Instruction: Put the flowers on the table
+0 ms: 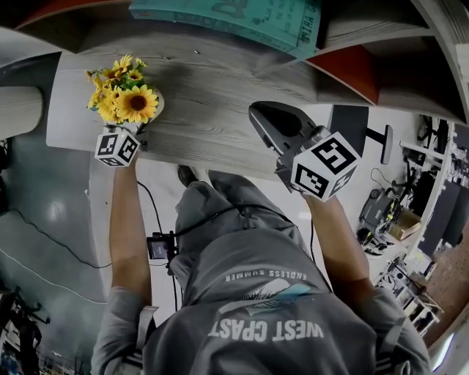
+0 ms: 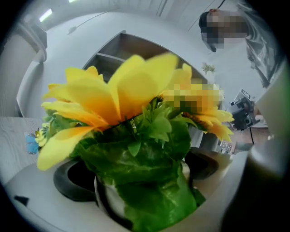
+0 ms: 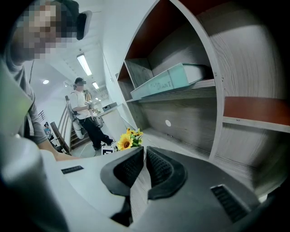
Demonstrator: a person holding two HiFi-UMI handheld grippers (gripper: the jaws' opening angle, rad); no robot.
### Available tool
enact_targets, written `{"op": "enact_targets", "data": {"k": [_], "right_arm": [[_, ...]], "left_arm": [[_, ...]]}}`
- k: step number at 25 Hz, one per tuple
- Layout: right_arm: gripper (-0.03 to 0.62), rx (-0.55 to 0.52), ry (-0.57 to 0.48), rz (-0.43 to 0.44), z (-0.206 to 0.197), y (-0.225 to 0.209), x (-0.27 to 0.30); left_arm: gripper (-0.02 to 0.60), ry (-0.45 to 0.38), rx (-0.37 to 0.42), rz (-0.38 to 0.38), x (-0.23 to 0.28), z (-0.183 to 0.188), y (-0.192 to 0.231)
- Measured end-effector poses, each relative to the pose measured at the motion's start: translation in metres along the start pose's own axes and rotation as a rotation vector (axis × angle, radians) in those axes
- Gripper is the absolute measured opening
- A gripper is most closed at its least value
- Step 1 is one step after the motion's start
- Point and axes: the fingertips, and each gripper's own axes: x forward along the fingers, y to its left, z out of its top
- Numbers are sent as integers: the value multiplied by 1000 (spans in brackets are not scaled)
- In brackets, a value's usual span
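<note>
The grey wooden worktop point(image 1: 220, 88) runs under a shelf carrying a teal box point(image 1: 234, 18). The right gripper point(image 3: 144, 156) hangs over the worktop's near edge, its jaws almost together with nothing between them. The left gripper point(image 2: 140, 181) is clamped around the base of the flowers point(image 1: 123, 99), yellow sunflowers over the worktop's left end. I cannot tell whether they rest on it.
</note>
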Motion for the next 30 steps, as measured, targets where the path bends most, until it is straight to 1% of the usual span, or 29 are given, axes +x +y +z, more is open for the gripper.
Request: {"op": "enact_targets", "data": {"k": [4, 6, 11, 16, 19, 21, 25, 27, 30], "right_arm": [[31, 1, 3, 4, -6, -2, -1], [31, 0, 4, 7, -6, 0, -1], [31, -1, 1, 11, -1, 6, 6], [31, -2, -6, 16, 13, 18, 5], [31, -5, -10, 18, 27, 24, 4], [31, -7, -14, 20, 34, 28, 3], [31, -10, -9, 22, 22, 24, 2], [31, -12, -6, 25, 16, 21, 3], [31, -14, -6, 30, 12, 20, 5]], "left_arm": [[588, 80, 104, -10, 7, -18, -12], [588, 114, 139, -19, 7, -24, -17], [588, 176, 198, -57, 5, -30, -19], [589, 231, 244, -105, 1, -25, -30], [589, 283, 280, -121, -1, -20, -34], [589, 321, 282, -121, -2, -18, -34], [589, 372, 220, -108, -2, -40, -38], [589, 378, 215, -103, -1, -49, -40], [588, 369, 237, -93, -1, -51, -40]]}}
